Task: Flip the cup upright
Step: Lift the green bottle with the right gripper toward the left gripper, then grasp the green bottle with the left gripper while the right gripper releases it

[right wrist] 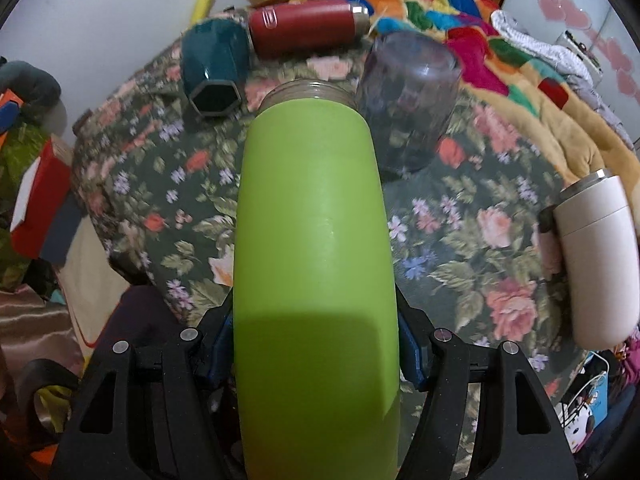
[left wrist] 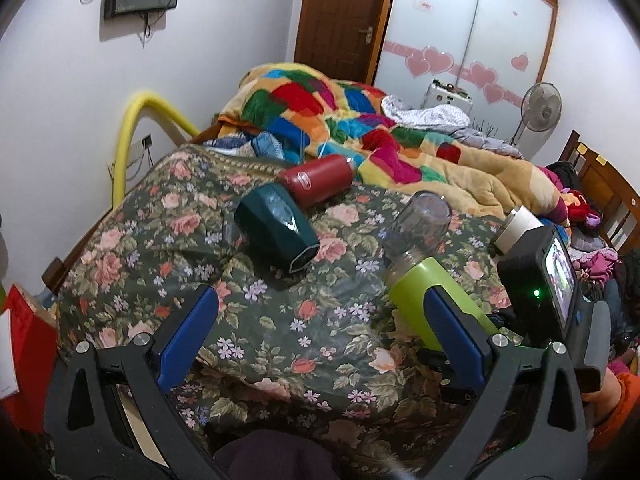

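Note:
A lime-green cup (right wrist: 316,264) with a threaded steel mouth lies lengthwise between my right gripper's jaws, mouth pointing away. My right gripper (right wrist: 316,344) is shut on it near its base. In the left wrist view the green cup (left wrist: 432,292) is tilted, mouth up and to the left, just above the floral quilt (left wrist: 280,320); the right gripper's body shows behind it. My left gripper (left wrist: 320,312) is open and empty over the quilt, its right finger (left wrist: 452,320) in front of the green cup.
On the quilt lie a dark teal faceted cup (left wrist: 276,228) and a red flask (left wrist: 316,184) on their sides, a clear grey cup (left wrist: 424,220) upside down, and a white flask (right wrist: 600,256) at the right. A patchwork blanket (left wrist: 360,120) is heaped behind.

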